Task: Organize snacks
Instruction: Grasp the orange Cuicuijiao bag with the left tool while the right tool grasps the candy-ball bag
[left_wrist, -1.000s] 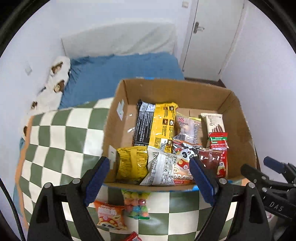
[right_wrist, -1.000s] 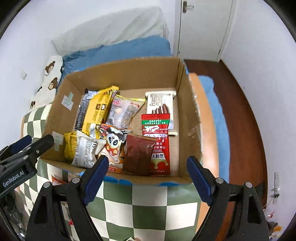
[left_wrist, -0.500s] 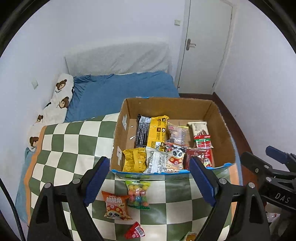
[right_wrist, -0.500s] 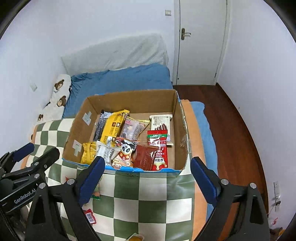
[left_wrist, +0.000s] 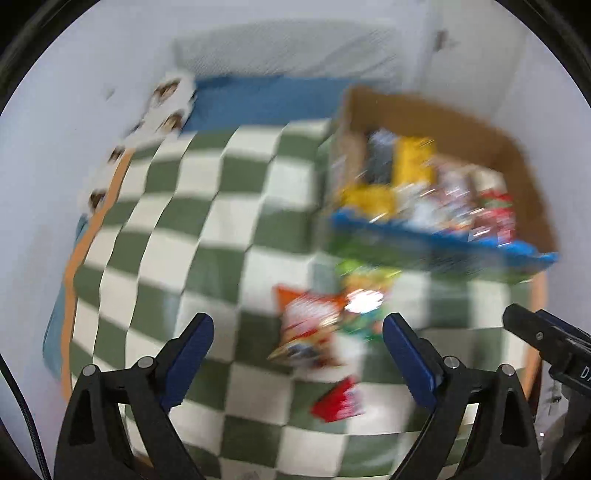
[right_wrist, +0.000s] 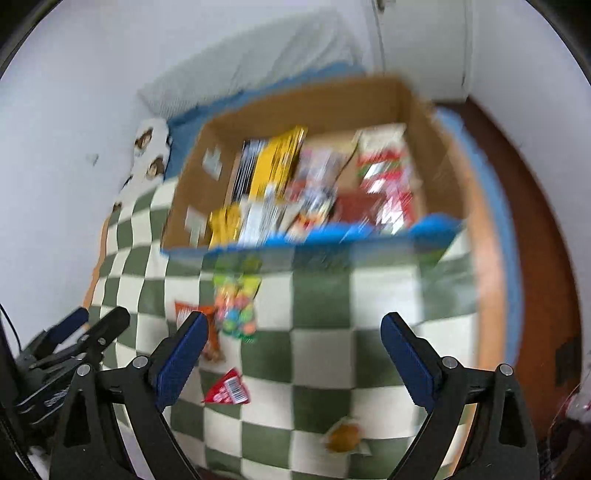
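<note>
A cardboard box (left_wrist: 443, 122) (right_wrist: 295, 103) full of snack packets sits on a green-and-white checked blanket (left_wrist: 221, 221) (right_wrist: 325, 295). In front of it lie an orange bag (left_wrist: 306, 321) (right_wrist: 184, 312), a bag of coloured candy (left_wrist: 365, 295) (right_wrist: 236, 302) and a small red packet (left_wrist: 340, 402) (right_wrist: 227, 391). A golden wrapped snack (right_wrist: 345, 439) lies nearer the blanket's edge. My left gripper (left_wrist: 297, 321) hovers over the orange bag, jaws opening, nothing pressed between them. My right gripper (right_wrist: 293, 319) stands wide open above bare blanket. Both views are motion-blurred.
A bed with a blue sheet (left_wrist: 266, 99) and a bear-print pillow (left_wrist: 166, 107) lies behind the blanket. A white wall is on the left, and a door and brown floor (right_wrist: 535, 221) on the right. Each gripper shows at the edge of the other's view.
Both views have pulled back from the box and tipped down over the loose snacks in front of it. The box has shifted up and to the right in the left view. Both jaws stand wider.
</note>
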